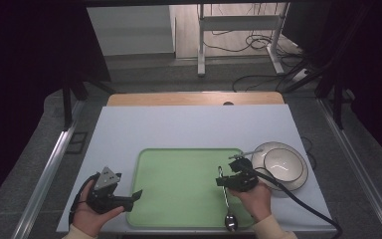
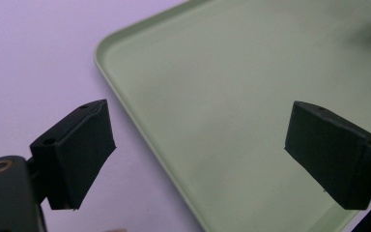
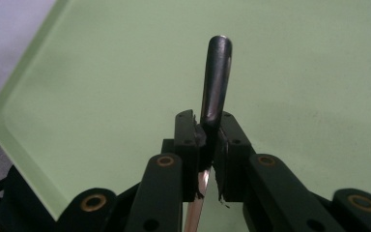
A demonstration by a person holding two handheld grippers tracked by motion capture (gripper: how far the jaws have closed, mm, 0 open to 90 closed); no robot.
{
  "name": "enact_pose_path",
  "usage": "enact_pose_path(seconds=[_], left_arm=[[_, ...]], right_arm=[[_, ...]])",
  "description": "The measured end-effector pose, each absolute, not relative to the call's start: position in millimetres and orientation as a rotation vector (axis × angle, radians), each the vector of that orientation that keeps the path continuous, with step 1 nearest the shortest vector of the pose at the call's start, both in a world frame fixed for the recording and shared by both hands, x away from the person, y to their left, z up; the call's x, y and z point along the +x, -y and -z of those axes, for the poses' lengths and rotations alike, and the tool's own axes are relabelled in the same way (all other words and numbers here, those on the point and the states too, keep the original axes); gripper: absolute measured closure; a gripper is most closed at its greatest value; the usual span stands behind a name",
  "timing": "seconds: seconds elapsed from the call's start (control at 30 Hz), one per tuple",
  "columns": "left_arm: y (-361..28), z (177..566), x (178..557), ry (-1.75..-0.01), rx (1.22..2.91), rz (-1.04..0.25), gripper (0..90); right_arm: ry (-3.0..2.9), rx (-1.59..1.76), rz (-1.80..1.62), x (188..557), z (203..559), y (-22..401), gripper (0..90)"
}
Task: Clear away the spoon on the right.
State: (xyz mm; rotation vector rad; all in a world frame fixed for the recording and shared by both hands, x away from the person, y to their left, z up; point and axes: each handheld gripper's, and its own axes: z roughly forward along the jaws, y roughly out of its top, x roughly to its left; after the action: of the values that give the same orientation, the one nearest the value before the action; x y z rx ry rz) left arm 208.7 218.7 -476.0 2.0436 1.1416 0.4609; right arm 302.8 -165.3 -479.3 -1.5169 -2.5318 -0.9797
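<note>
Two black jaws of the right gripper (image 3: 207, 140) pinch a metal spoon (image 3: 216, 79) mid-handle above the green tray (image 1: 179, 184); lower it level, while the left gripper (image 2: 198, 159) waits wide apart.

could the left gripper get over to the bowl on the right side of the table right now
Probably not easily. The left gripper, jaws open and empty, sits at the green tray's left edge, while the bowl lies beyond the tray's right side. The right gripper, clamped on a spoon, stands between them.
</note>
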Motion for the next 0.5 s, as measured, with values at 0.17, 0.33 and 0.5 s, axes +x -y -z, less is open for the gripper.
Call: enact_pose_path(seconds=[0.17,0.33,0.5], left_arm=[[-218.8,476.6,208.9,-1.142,2.043,-0.46,10.0],[-219.1,477.1,209.2,-1.14,2.048,-0.457,10.0],[-219.4,477.1,209.3,-1.139,2.047,-0.457,10.0]], right_arm=[[2.573,-1.55,0.943,303.9,482.6,164.3,62.6],[2.602,-1.607,0.935,308.1,481.4,166.1,31.3],[2.616,-1.594,1.019,307.5,476.9,167.6,26.6]])
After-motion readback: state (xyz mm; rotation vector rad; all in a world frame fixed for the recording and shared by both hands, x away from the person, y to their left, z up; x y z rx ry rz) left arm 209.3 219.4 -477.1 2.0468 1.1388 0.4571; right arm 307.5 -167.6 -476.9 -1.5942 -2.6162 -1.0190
